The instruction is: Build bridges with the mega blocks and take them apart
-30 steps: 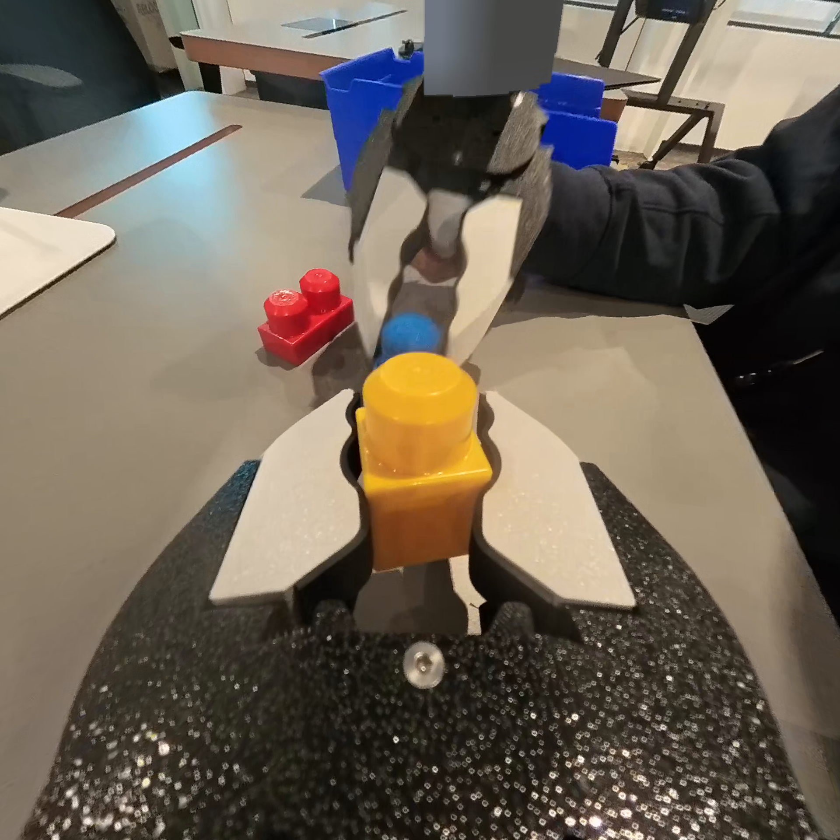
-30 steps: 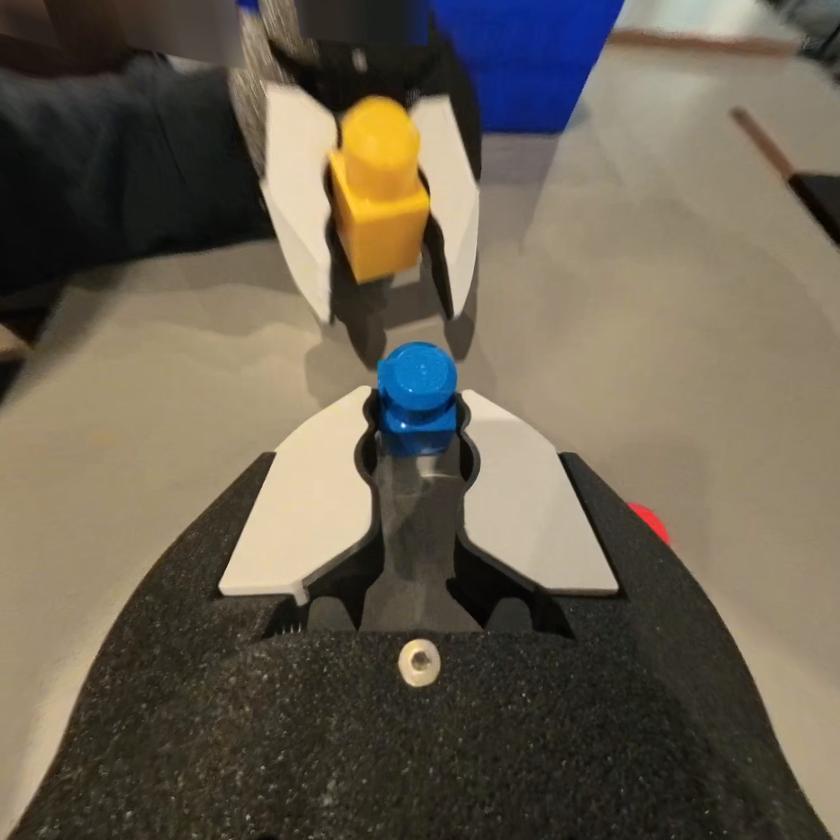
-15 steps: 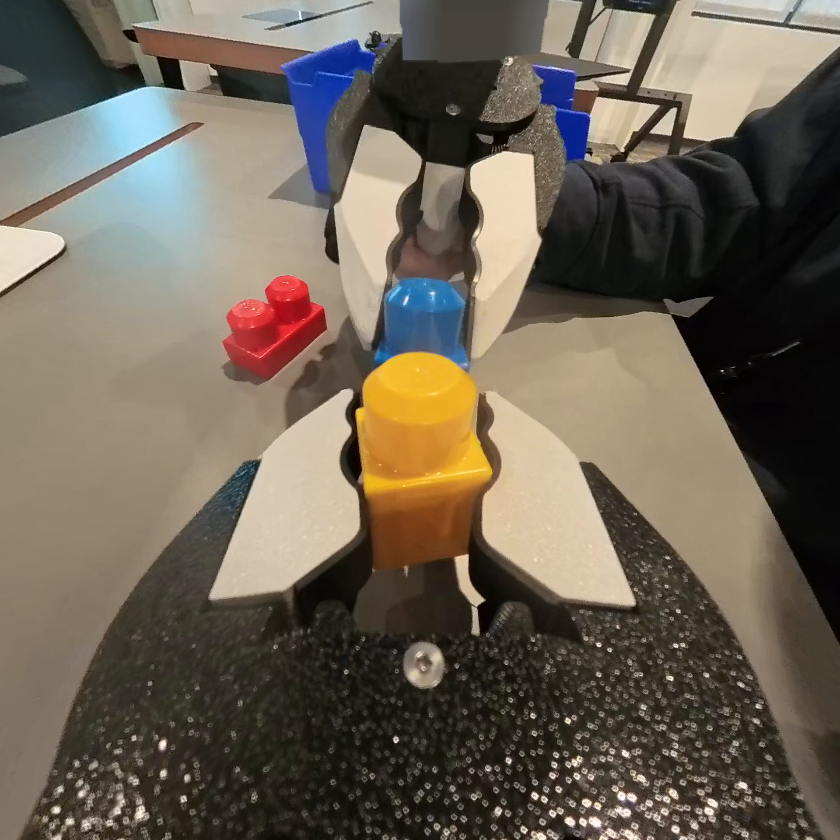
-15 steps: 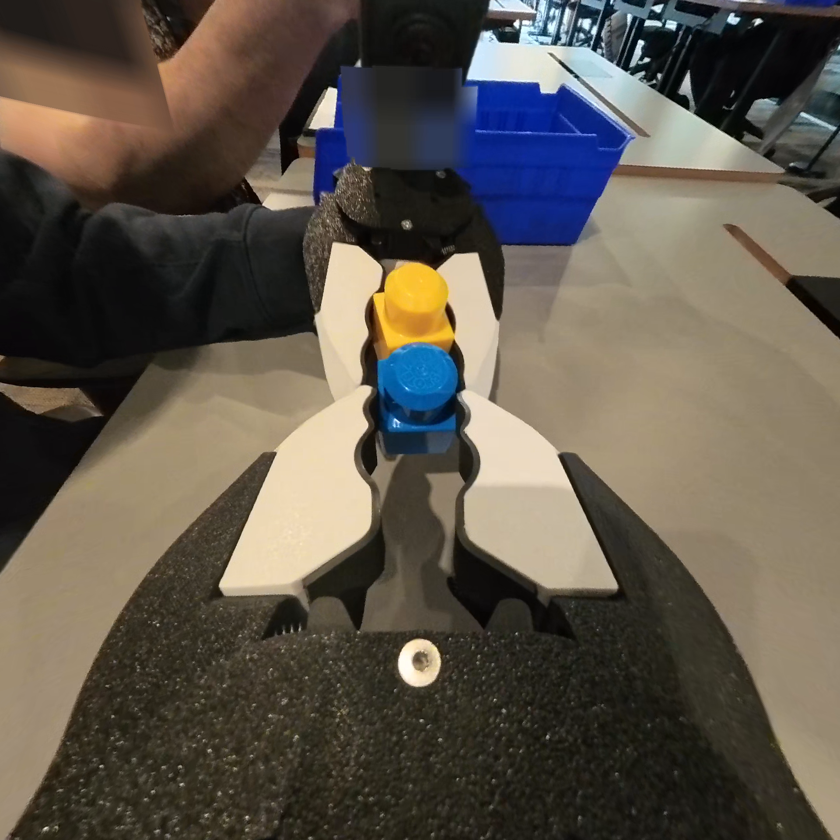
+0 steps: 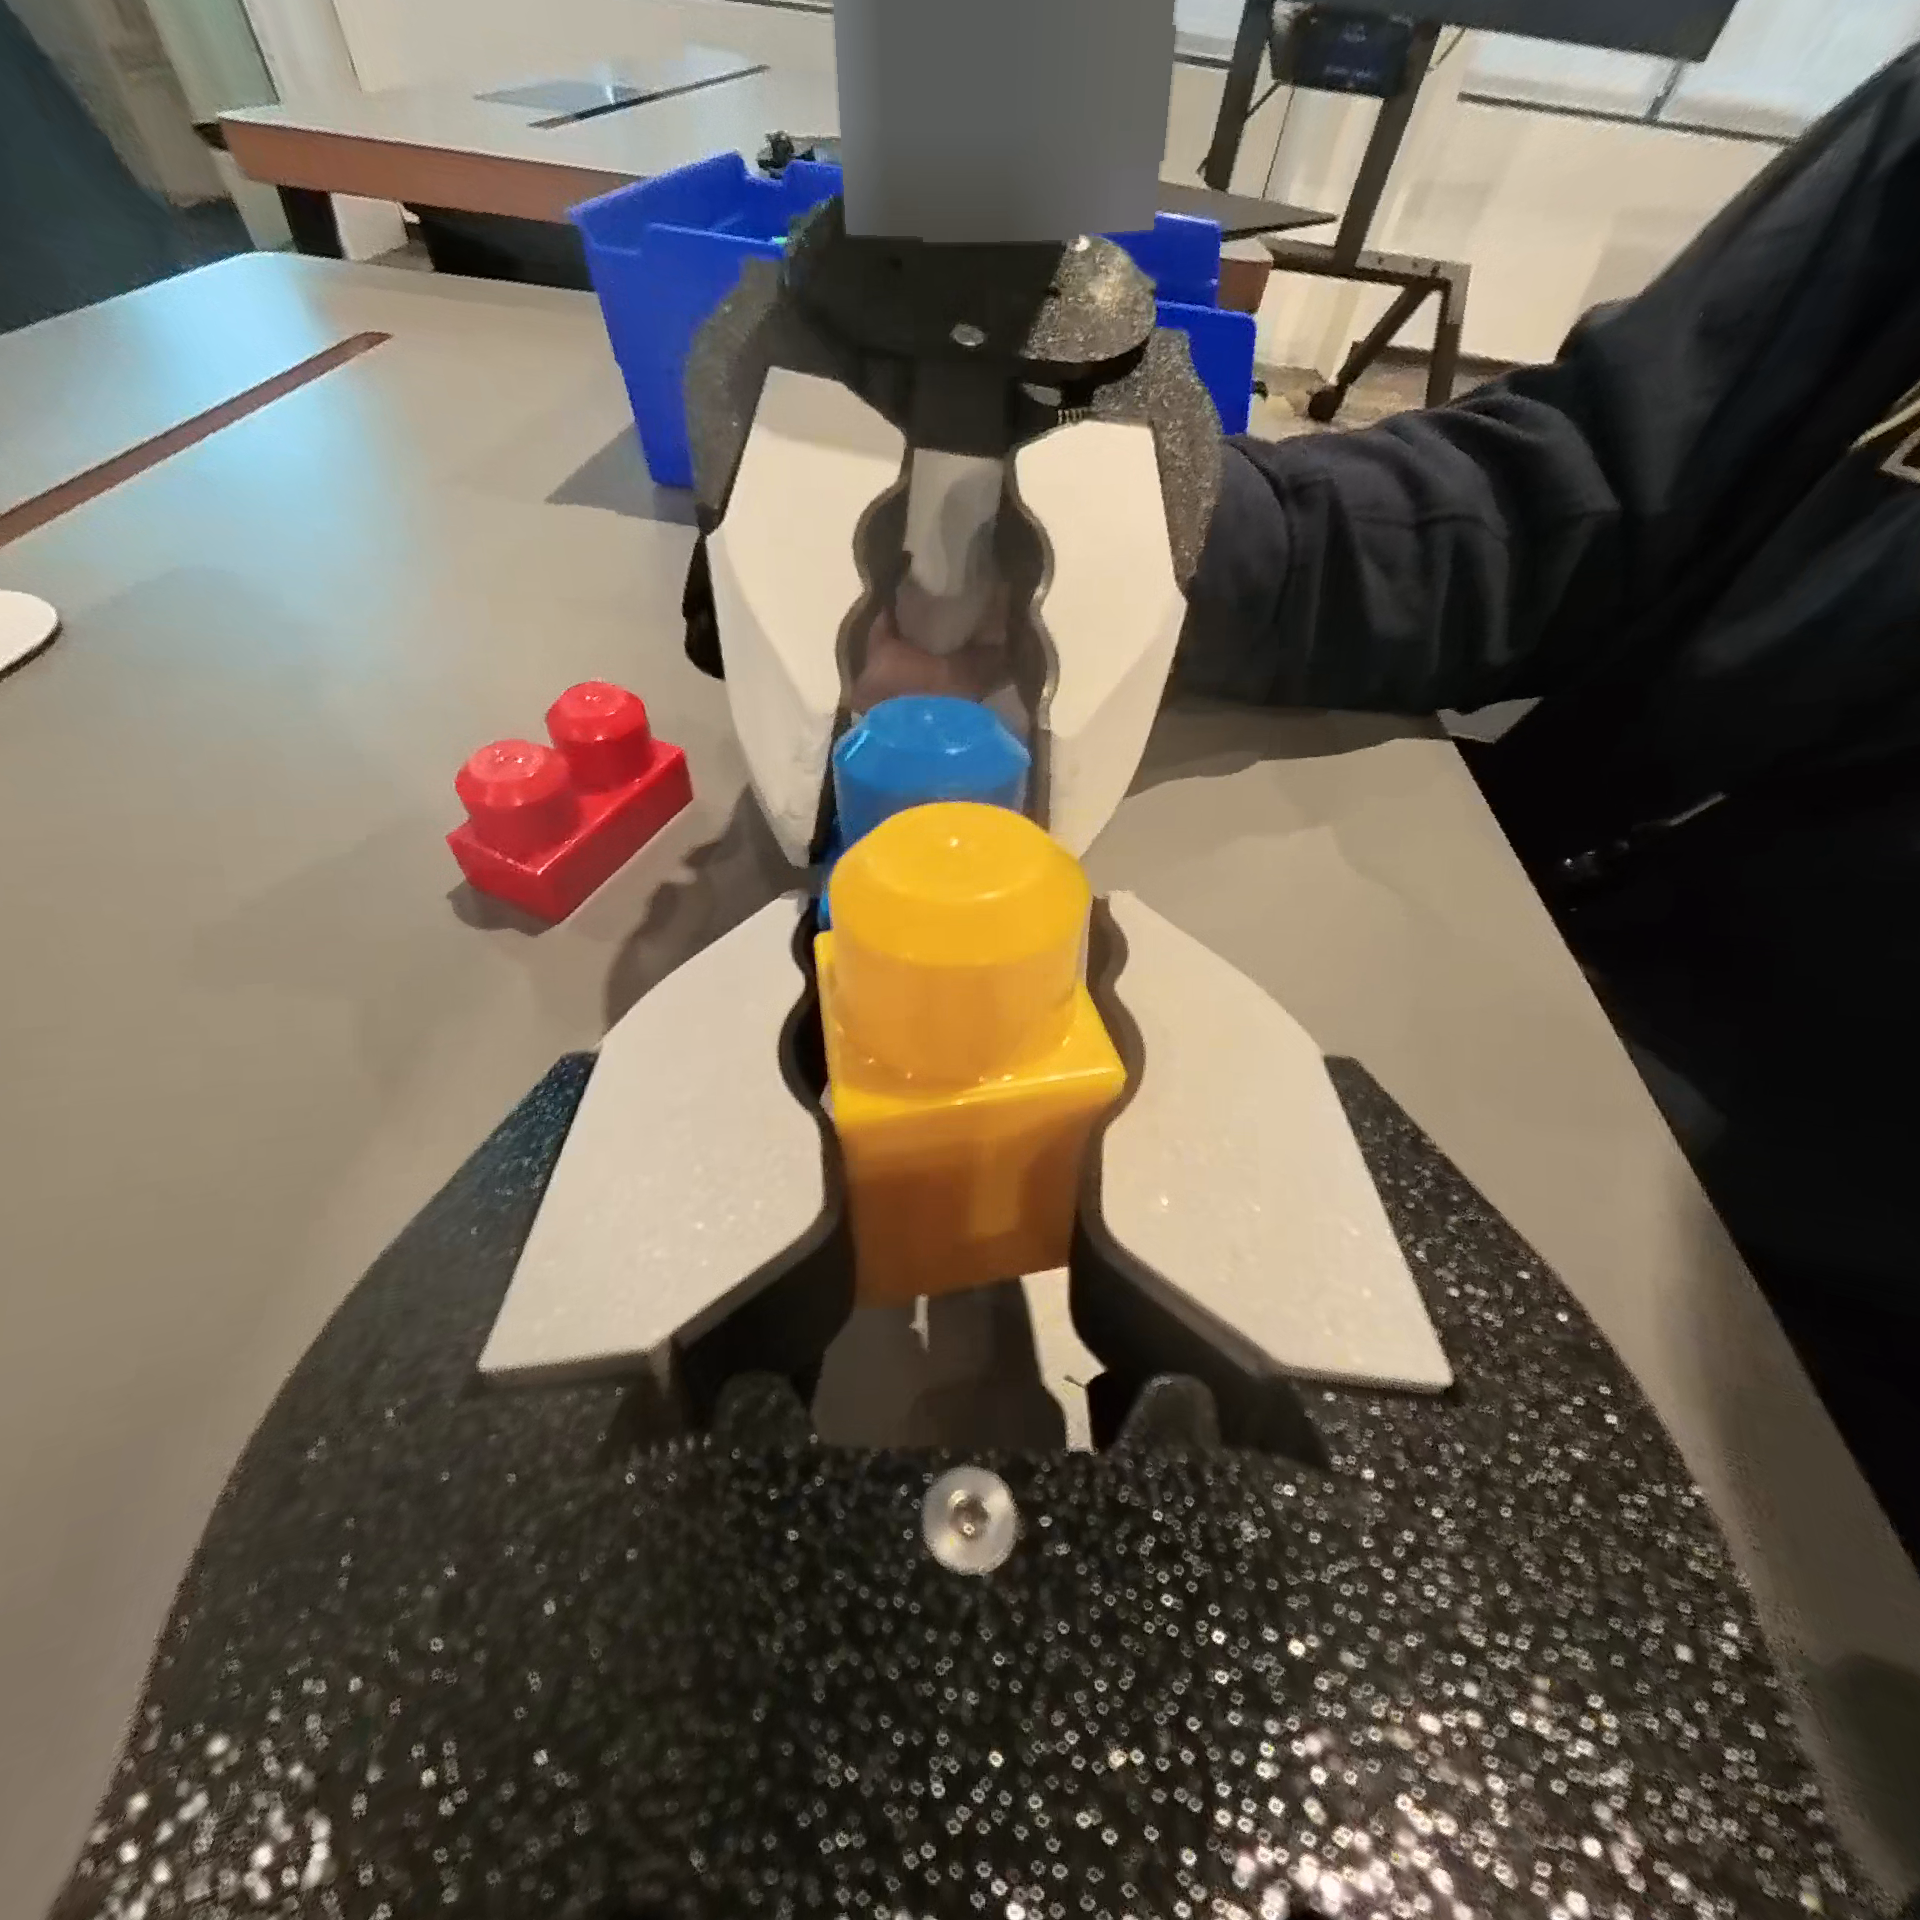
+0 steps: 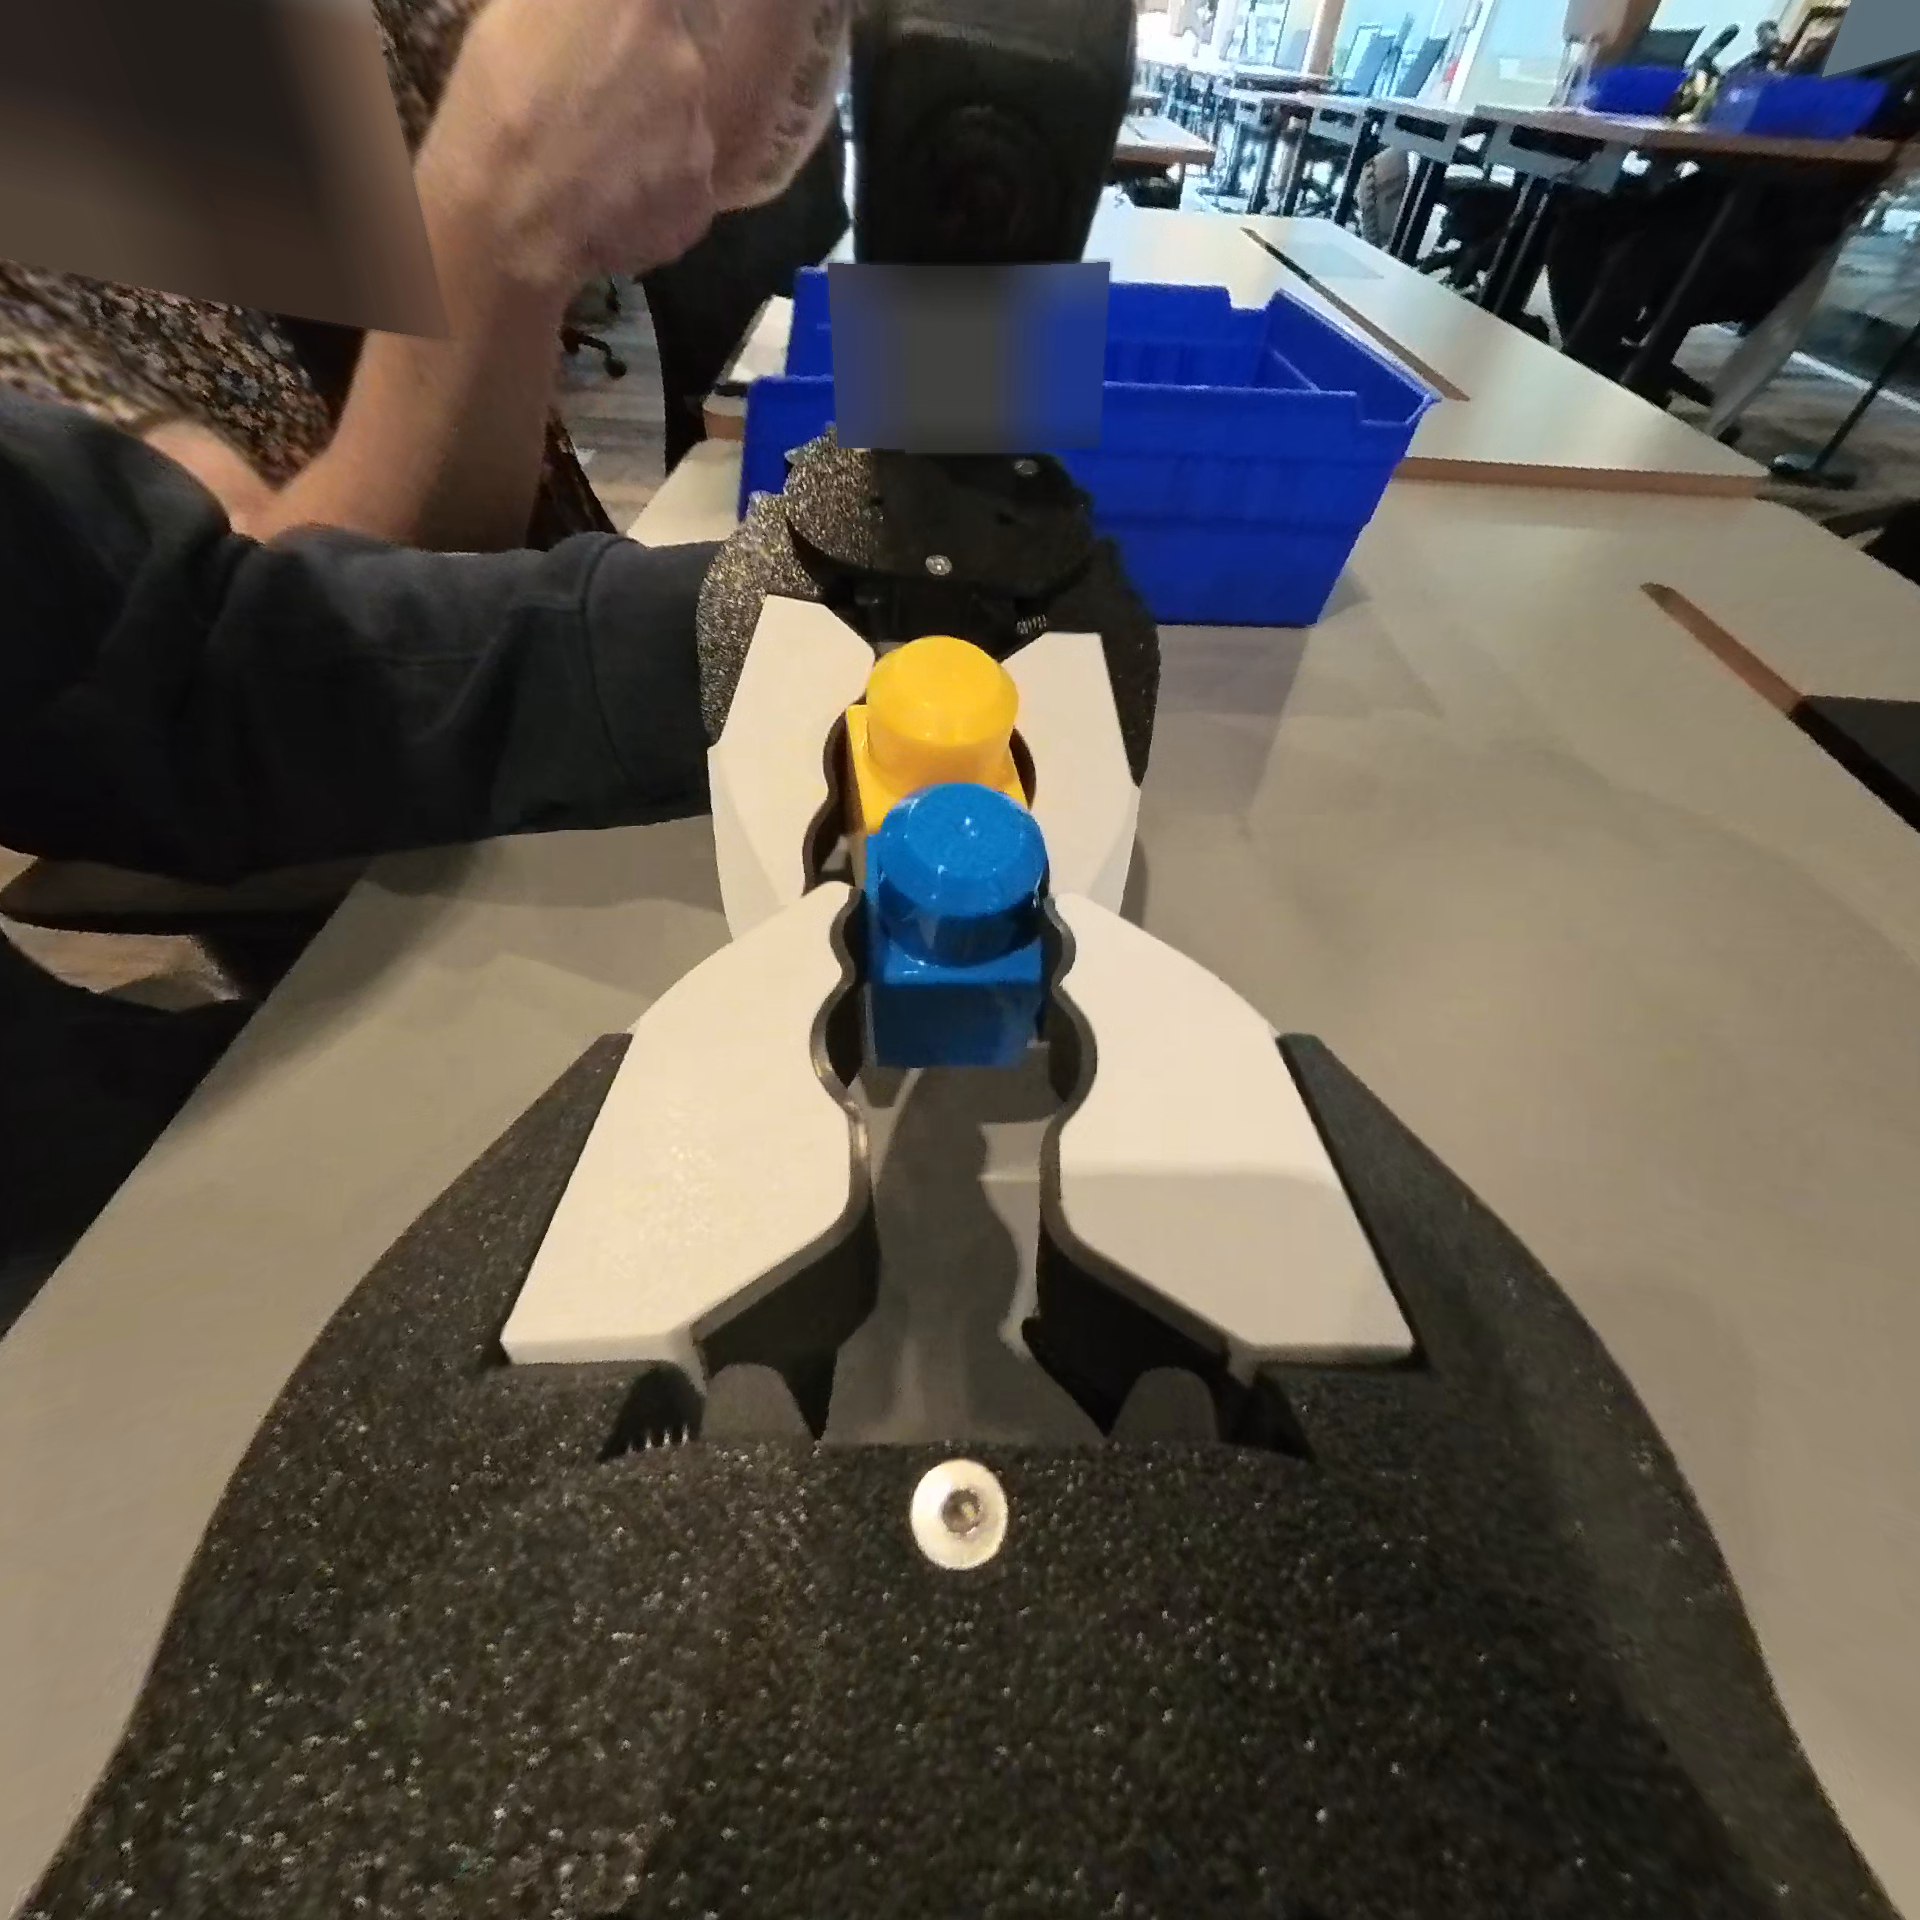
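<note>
Both grippers meet nose to nose over the grey table [image 5: 260, 1018], each carrying a single-stud block. Left gripper [image 5: 961, 1039] is clamped on the yellow block [image 5: 961, 1091], white fingers [image 5: 686, 1132] pressed to its sides, stud up. Right gripper [image 6: 951, 997] is clamped likewise on the blue block [image 6: 951, 987], stud up. Landmark: the yellow block. The blue block sits just beyond it, seen from the left wrist, very near or touching; contact cannot be told. The red two-stud block [image 5: 566, 800] lies flat on the table, off to the left of the yellow block and a little beyond it, free of both tools. Blue bin [image 6: 1247, 488] stands well behind. Judgement: building stage, the two piers being set side by side; whether they rest on the table is hidden. Next move likely calls for seating both piers with their studs level, spaced to suit the red block's underside, then releasing one tool to fetch the red block as the span.
</note>
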Action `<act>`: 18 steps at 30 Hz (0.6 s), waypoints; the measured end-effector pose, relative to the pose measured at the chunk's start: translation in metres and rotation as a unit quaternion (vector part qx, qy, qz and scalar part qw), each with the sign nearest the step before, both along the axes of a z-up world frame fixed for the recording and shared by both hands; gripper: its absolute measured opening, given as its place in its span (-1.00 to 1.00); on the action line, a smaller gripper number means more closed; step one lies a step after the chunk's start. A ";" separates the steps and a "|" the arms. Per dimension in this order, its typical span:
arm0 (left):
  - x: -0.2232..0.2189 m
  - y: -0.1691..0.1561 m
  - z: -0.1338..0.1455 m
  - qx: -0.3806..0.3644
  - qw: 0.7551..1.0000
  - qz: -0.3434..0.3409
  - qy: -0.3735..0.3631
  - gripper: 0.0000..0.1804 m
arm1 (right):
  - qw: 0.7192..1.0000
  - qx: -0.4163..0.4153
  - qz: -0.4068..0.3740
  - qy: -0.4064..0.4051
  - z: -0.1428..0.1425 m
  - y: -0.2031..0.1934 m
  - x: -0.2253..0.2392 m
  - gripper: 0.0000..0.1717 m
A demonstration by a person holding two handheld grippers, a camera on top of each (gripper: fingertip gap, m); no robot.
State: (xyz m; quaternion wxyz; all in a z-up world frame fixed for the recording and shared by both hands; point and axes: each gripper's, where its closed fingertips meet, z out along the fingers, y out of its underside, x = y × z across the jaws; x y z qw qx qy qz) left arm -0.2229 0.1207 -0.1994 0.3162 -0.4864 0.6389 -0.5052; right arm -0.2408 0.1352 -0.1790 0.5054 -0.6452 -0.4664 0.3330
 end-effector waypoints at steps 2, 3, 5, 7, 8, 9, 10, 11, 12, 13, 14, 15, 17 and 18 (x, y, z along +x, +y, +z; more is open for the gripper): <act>0.001 0.000 0.002 0.006 1.000 0.001 -0.003 -0.47 | 1.000 0.006 -0.001 0.007 0.003 0.000 0.001 -0.63; 0.001 0.000 0.004 0.010 1.000 0.003 -0.007 -0.47 | 1.000 0.012 -0.004 0.011 0.005 0.000 0.001 -0.63; 0.003 0.001 0.007 0.015 1.000 0.007 -0.015 -0.47 | 1.000 0.021 -0.008 0.019 0.008 0.000 0.002 -0.63; 0.003 0.001 0.010 0.015 1.000 0.008 -0.024 -0.47 | 0.999 0.022 -0.010 0.032 0.012 0.000 0.003 -0.63; 0.004 0.001 0.011 0.013 1.000 0.007 -0.028 -0.47 | 0.999 0.021 -0.010 0.038 0.013 0.000 0.003 -0.63; 0.004 0.000 0.012 0.009 1.000 0.005 -0.030 -0.47 | 0.999 0.020 -0.010 0.043 0.014 0.000 0.003 -0.63; 0.004 0.000 0.013 0.006 0.999 0.005 -0.031 -0.47 | 0.999 0.020 -0.011 0.045 0.015 0.001 0.003 -0.63; 0.004 0.000 0.013 0.004 0.999 0.005 -0.032 -0.47 | 0.999 0.021 -0.012 0.045 0.015 0.001 0.003 -0.63; 0.004 0.000 0.013 0.000 0.999 0.003 -0.034 -0.47 | 0.999 0.021 -0.012 0.046 0.015 0.000 0.003 -0.64; 0.004 0.000 0.014 -0.004 0.999 0.002 -0.038 -0.47 | 0.998 0.022 -0.012 0.050 0.017 0.000 0.003 -0.64; 0.005 0.000 0.016 -0.006 0.999 0.003 -0.044 -0.47 | 0.998 0.025 -0.013 0.055 0.019 0.001 0.004 -0.64; 0.005 0.001 0.017 -0.008 0.999 0.004 -0.050 -0.47 | 0.998 0.026 -0.013 0.060 0.020 0.000 0.004 -0.64; 0.004 0.001 0.020 -0.022 0.998 0.001 -0.060 -0.47 | 0.997 0.028 -0.016 0.073 0.024 0.001 0.005 -0.64; 0.004 0.000 0.021 -0.033 0.997 -0.003 -0.064 -0.47 | 0.996 0.029 -0.019 0.077 0.025 0.001 0.005 -0.64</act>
